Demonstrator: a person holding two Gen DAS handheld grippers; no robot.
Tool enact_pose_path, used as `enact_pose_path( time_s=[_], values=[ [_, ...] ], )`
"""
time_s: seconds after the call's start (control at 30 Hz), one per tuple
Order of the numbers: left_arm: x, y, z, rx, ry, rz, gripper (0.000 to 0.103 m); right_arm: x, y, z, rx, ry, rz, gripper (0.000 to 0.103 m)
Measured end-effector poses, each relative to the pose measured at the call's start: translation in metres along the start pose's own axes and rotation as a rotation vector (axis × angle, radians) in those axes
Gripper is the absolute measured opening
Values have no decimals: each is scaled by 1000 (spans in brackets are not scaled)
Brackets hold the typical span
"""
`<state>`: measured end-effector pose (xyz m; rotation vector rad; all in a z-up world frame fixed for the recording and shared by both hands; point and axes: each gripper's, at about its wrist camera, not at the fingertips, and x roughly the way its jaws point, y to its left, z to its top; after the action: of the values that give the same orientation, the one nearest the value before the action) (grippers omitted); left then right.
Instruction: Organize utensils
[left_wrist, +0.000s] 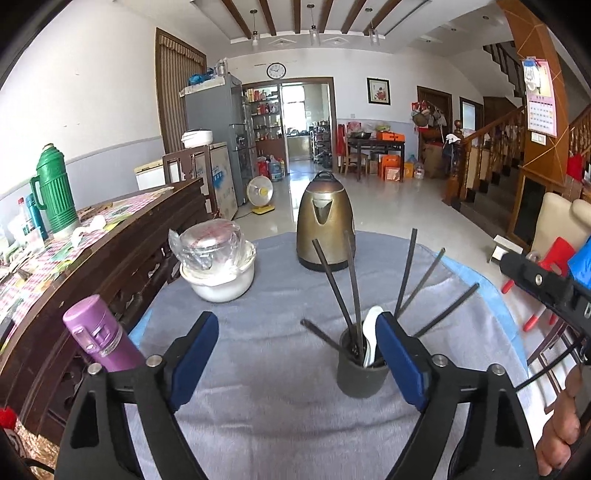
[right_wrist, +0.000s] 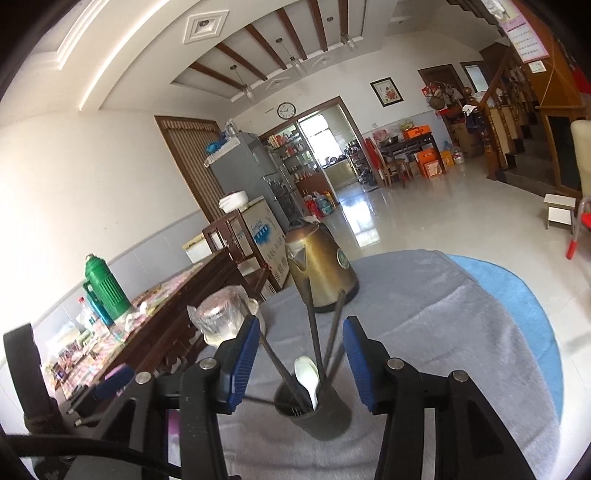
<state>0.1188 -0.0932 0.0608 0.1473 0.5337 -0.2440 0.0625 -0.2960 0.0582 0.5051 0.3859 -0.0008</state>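
A dark grey cup (left_wrist: 362, 373) stands on the grey cloth and holds several black chopsticks (left_wrist: 334, 284) and a white spoon (left_wrist: 371, 332). My left gripper (left_wrist: 297, 354) is open and empty, its right finger just beside the cup. In the right wrist view the same cup (right_wrist: 317, 413) with chopsticks (right_wrist: 312, 332) and the spoon (right_wrist: 308, 376) sits between the fingers of my right gripper (right_wrist: 299, 358), which is open, held above the cup and holds nothing. The right gripper's body also shows at the right edge of the left wrist view (left_wrist: 546, 288).
A brass kettle (left_wrist: 325, 221) stands behind the cup. A white bowl with a plastic-wrapped lid (left_wrist: 218, 266) is at the left, a purple bottle (left_wrist: 99, 336) at the table's left edge. A dark wooden sideboard (left_wrist: 110, 243) carries a green thermos (left_wrist: 53, 192).
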Motion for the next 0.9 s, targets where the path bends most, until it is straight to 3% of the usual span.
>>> enact_pose_path(
  time_s=[0.2,0.47,0.9],
  values=[
    [-18,-6,-17,21,28,32,90,-21,-4,-22,-55,68,-57,55],
    [-34,-16,-55,40,101,23,91,-43,-7,-58,-128,176,-69,56],
    [-82,-6,-84,9,86,111,91,-84,1,-85,-115,182,-38,56]
  ],
)
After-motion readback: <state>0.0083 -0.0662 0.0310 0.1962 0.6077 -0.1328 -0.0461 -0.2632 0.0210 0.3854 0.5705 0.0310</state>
